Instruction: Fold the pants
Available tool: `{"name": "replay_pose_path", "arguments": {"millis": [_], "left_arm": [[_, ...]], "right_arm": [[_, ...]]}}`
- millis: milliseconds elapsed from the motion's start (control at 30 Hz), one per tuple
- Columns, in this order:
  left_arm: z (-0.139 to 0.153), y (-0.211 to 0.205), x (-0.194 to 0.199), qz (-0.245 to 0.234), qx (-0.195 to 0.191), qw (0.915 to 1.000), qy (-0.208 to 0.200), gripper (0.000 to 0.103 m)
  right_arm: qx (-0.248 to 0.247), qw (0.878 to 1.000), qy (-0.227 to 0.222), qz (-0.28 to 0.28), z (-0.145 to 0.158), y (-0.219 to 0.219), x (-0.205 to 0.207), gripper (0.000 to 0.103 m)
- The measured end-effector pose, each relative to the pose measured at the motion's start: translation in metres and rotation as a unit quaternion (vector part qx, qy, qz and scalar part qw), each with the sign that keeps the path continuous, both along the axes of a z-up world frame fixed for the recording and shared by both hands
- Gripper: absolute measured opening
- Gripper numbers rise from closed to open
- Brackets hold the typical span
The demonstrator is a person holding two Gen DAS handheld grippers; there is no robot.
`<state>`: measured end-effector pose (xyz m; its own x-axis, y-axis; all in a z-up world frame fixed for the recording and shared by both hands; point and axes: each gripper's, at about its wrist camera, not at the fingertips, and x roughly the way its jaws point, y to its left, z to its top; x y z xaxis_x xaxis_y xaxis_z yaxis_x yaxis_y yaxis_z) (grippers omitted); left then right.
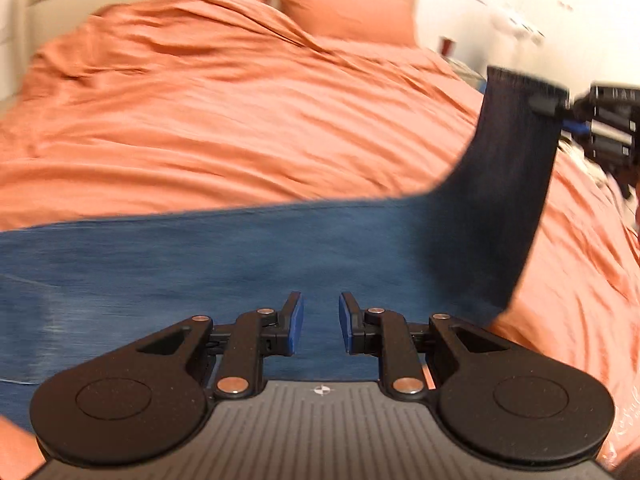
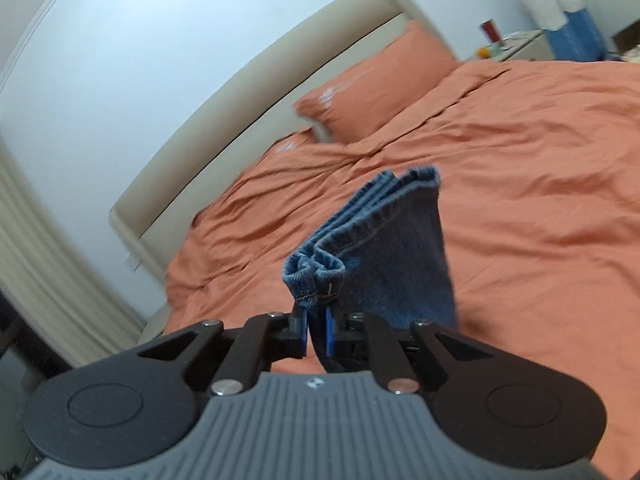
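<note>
Blue denim pants (image 1: 224,256) lie across an orange bed. My left gripper (image 1: 321,326) is open and empty, hovering just above the flat denim near the front. My right gripper (image 2: 318,330) is shut on the stacked leg hems of the pants (image 2: 360,240), which stand up in front of it. In the left wrist view the right gripper (image 1: 560,114) shows at the far right, holding the leg end (image 1: 516,152) lifted above the bed while the rest stays flat.
The orange duvet (image 1: 240,100) covers the bed, with orange pillows (image 2: 376,80) at a beige headboard (image 2: 248,112). A bedside table (image 2: 516,42) with small items stands beyond the bed. A curtain (image 2: 44,264) hangs at the left.
</note>
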<state>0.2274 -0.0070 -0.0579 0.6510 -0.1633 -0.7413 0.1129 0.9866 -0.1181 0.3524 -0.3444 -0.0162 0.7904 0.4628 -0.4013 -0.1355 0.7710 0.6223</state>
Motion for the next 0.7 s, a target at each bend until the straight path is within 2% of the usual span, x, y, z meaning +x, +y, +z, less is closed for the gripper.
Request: {"name": "replay_pose_path", "arguments": {"millis": [167, 267, 367, 467, 567, 633, 700], "left_arm": [[0.016, 0.06, -0.012, 0.048, -0.009, 0.9987, -0.011, 0.03], [0.008, 0.085, -0.017, 0.067, -0.022, 0.9975, 0.004, 0.031], [-0.007, 0.103, -0.026, 0.077, -0.045, 0.9957, 0.027, 0.032], [-0.024, 0.112, -0.028, 0.077, -0.08, 0.9928, 0.046, 0.043], [-0.038, 0.118, -0.023, 0.071, -0.11, 0.9895, 0.061, 0.05], [-0.044, 0.118, -0.016, 0.069, -0.133, 0.9864, 0.068, 0.053], [-0.05, 0.118, -0.008, 0.067, -0.16, 0.9821, 0.072, 0.057]], "right_arm": [[-0.023, 0.997, 0.031, 0.06, -0.016, 0.097, -0.006, 0.004], [-0.056, 0.991, 0.073, 0.096, -0.052, 0.152, -0.012, 0.004], [-0.104, 0.976, 0.132, 0.139, -0.101, 0.2, -0.024, 0.004], [-0.162, 0.96, 0.166, 0.155, -0.14, 0.226, -0.032, 0.005], [-0.167, 0.959, 0.167, 0.156, -0.146, 0.231, -0.032, 0.008], [-0.168, 0.956, 0.17, 0.169, -0.14, 0.233, -0.03, 0.016], [-0.151, 0.952, 0.181, 0.193, -0.136, 0.228, -0.029, 0.038]]}}
